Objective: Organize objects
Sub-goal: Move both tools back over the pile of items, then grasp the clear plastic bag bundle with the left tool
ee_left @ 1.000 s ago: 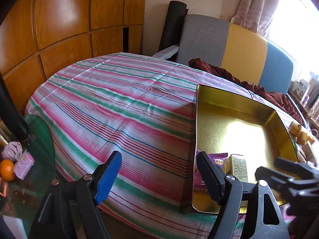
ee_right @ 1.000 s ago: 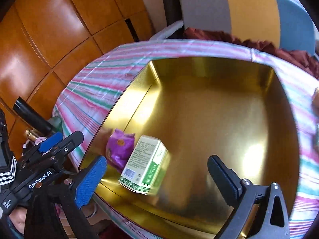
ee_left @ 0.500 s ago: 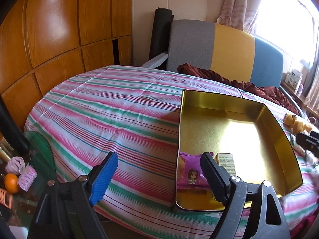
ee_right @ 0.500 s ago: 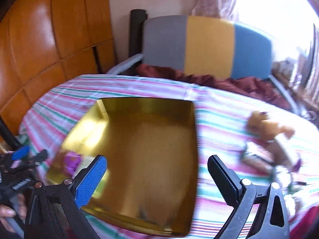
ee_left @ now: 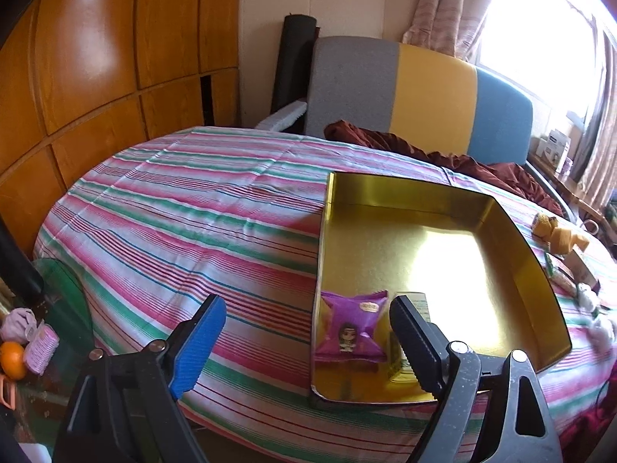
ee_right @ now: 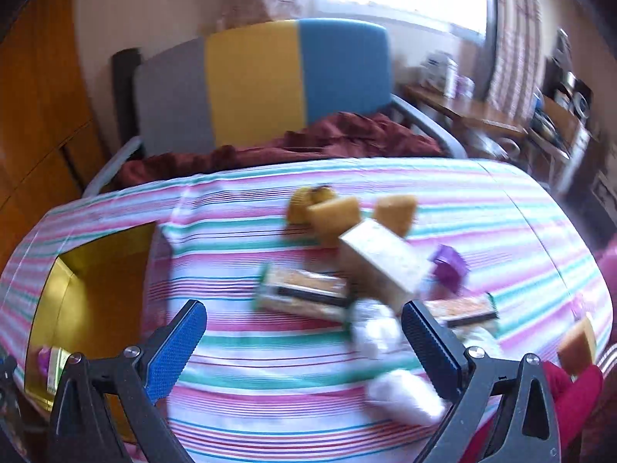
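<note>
Both grippers spread & empty over the striped table; gold tray holds 2 items.

Left gripper (ee_left: 304,333) tilts down at the near edge of the table, jaws wide apart, just been opening, nothing betw them; its black finger overlaps the gold tray (ee_left: 532,270), where a purple snack packet (ee_left: 351,328) lies in the near left corner w/ a green-white box (ee_left: 414,308) just beside it. Right gripper (ee_right: 304,343) also tilts down, jaws wide, nothing held, over a blurred pile: long snack packs (ee_right: 304,295), a pale box (ee_right: 381,262), yellow-brown sponge-like blocks (ee_right: 335,212), white bits. Striped pink/green cloth (ee_left: 185,223) covers the table. Behind: grey/yellow/blue sofa (ee_left: 432,96) w/ a dark red blanket, wood panel wall left, bright window right.
</note>
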The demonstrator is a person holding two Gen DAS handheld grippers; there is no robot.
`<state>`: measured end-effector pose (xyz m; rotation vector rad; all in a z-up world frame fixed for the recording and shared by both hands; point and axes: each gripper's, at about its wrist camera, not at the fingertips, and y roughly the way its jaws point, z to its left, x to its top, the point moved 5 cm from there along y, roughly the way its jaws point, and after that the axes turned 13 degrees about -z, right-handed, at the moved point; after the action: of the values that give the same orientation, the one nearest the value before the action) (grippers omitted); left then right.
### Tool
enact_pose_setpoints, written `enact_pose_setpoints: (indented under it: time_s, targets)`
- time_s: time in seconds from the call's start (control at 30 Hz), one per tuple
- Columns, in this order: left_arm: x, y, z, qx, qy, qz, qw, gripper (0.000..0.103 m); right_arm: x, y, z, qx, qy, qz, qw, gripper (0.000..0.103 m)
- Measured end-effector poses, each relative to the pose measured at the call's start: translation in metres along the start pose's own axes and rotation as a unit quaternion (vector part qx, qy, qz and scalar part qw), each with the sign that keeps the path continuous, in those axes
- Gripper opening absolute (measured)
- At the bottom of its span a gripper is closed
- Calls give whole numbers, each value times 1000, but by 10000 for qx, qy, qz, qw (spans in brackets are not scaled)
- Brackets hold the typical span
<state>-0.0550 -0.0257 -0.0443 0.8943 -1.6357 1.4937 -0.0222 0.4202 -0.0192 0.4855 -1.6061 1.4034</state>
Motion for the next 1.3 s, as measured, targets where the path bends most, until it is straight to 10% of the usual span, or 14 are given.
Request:
enact_pose_setpoints:
  time_s: [0.43,0.83,1.3]
  targets:
    - [21,-7,-114,-1207,981,-123,9878,93,-21,21,-146,-393,2178,368,9745,103]
    - [18,-16,-249,-2375,1662,-63,9571,97,-20,16,-155,120,2752,125,9612,103]
    - [-19,6,-335,-2911,1793,719,9370,96,-16,10,-155,1196,3339,-219,9347,103]
